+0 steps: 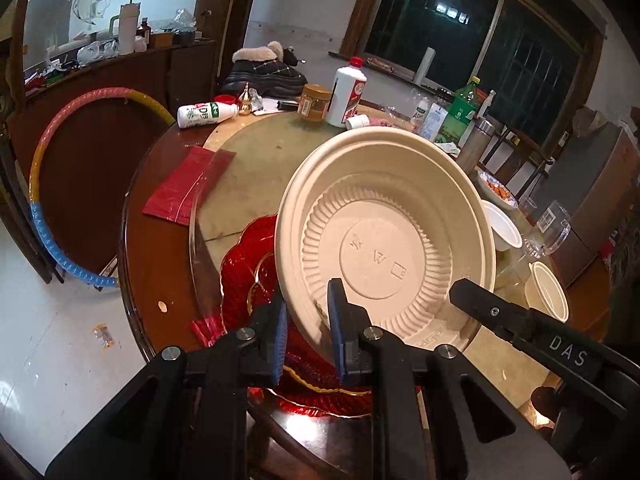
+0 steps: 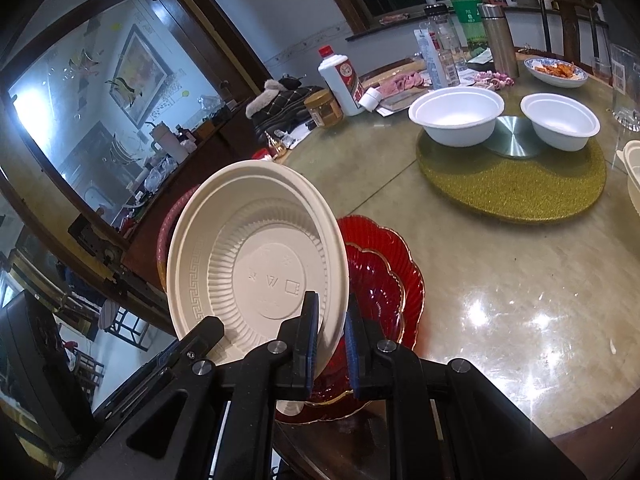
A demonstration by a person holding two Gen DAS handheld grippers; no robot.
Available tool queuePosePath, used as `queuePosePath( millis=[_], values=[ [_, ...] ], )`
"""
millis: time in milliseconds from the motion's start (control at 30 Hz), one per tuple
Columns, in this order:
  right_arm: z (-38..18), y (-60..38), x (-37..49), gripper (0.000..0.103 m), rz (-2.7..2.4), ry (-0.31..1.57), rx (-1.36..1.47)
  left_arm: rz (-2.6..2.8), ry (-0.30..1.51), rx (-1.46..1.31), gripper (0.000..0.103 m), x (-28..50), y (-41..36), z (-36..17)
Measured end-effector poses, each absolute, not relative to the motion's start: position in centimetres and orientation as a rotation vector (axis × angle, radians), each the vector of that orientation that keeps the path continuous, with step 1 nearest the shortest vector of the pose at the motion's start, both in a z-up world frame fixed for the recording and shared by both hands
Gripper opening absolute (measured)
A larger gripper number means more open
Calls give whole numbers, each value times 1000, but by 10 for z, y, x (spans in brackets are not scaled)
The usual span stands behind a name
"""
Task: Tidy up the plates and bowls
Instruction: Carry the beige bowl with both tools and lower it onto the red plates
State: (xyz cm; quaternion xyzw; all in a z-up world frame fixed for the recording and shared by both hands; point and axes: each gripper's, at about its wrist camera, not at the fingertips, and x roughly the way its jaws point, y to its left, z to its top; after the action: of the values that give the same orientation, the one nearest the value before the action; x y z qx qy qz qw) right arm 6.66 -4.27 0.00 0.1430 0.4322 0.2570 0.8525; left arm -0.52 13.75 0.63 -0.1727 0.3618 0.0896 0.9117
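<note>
A beige disposable plate (image 1: 384,240) (image 2: 256,248) hangs tilted, its ribbed underside towards both cameras. My left gripper (image 1: 306,300) is shut on its lower left rim. My right gripper (image 2: 332,308) is shut on the opposite rim. A finger of the right gripper (image 1: 480,300) shows in the left wrist view, and a finger of the left gripper (image 2: 208,328) shows in the right wrist view. Under the beige plate a red scalloped glass plate (image 1: 244,272) (image 2: 380,276) lies at the near edge of the table, partly hidden.
Two white bowls (image 2: 456,116) (image 2: 560,120) stand on a gold mat (image 2: 512,184) farther back. Bottles, a jar (image 2: 324,108), a dish of food (image 2: 556,72) and glasses crowd the far side. A red packet (image 1: 188,184) lies left. A hoop (image 1: 44,216) leans beside the table.
</note>
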Motion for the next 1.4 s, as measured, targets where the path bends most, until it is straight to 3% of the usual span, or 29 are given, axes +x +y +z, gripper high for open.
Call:
queuePosePath(
  millis=[1400],
  values=[
    [-32, -28, 78, 15, 528, 1025, 270, 214, 875, -332, 17, 8, 138, -24]
  ],
)
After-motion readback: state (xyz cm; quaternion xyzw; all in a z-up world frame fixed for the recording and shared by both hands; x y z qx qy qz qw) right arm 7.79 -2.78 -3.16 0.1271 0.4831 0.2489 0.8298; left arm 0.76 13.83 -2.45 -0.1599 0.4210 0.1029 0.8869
